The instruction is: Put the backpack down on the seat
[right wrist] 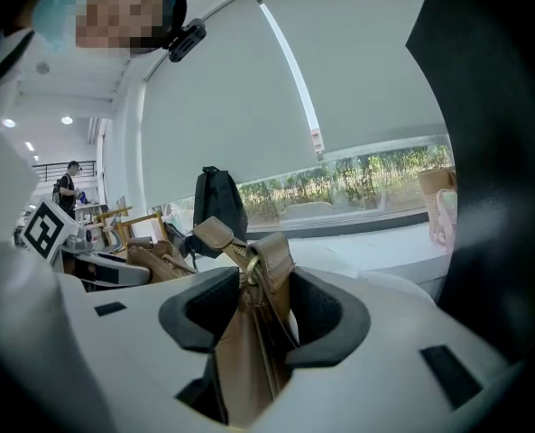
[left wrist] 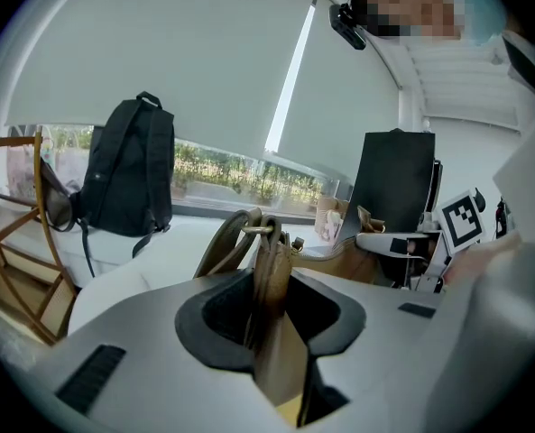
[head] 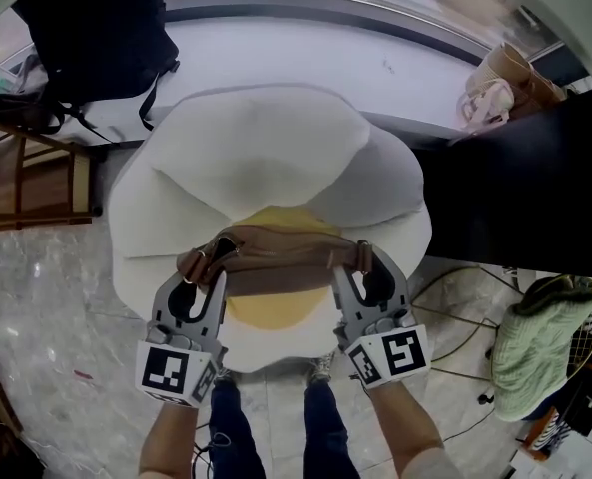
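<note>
White seat (head: 266,148) fills the view below me. My left hand-held gripper (head: 208,265) and right hand-held gripper (head: 358,262) are each clamped on one end of the brown backpack (head: 281,257). I judge that keeps it level over the yellow cushion (head: 266,312) for lowering.

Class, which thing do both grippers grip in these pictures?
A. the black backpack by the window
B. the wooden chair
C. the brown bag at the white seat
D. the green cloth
C: the left gripper and the right gripper each clamp one end of the brown bag; the black backpack stands apart, untouched.
</note>
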`<state>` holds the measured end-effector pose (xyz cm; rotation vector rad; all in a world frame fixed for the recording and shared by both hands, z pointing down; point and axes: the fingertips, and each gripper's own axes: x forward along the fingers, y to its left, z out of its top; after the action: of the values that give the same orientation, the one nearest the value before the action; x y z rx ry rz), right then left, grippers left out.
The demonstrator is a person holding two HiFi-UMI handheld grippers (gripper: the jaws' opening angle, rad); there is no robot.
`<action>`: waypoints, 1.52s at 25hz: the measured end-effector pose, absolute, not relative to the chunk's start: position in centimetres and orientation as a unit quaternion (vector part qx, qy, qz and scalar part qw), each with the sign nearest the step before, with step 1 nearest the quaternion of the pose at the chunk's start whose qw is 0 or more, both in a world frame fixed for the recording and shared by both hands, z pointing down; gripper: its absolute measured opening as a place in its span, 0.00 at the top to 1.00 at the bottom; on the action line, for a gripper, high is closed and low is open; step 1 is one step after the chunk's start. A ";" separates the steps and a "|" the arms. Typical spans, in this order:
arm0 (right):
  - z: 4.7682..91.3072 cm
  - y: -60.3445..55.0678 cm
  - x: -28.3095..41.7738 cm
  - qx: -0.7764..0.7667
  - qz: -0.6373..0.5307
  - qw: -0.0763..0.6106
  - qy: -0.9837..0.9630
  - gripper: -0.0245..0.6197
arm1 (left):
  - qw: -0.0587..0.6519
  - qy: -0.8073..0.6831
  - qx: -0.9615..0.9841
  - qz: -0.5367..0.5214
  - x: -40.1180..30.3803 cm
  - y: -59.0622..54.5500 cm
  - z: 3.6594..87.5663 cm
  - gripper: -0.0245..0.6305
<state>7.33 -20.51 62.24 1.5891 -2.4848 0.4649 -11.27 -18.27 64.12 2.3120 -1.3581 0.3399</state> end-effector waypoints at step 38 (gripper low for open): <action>76.0 -23.9 8.1 0.533 0.179 0.154 -0.813 0.67 | 0.257 -0.491 0.817 0.159 -10.4 -21.8 78.5 0.79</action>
<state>8.12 -23.91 76.01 1.5269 -2.3289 0.5133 -10.37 -21.78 78.48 2.2163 -1.3310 0.4326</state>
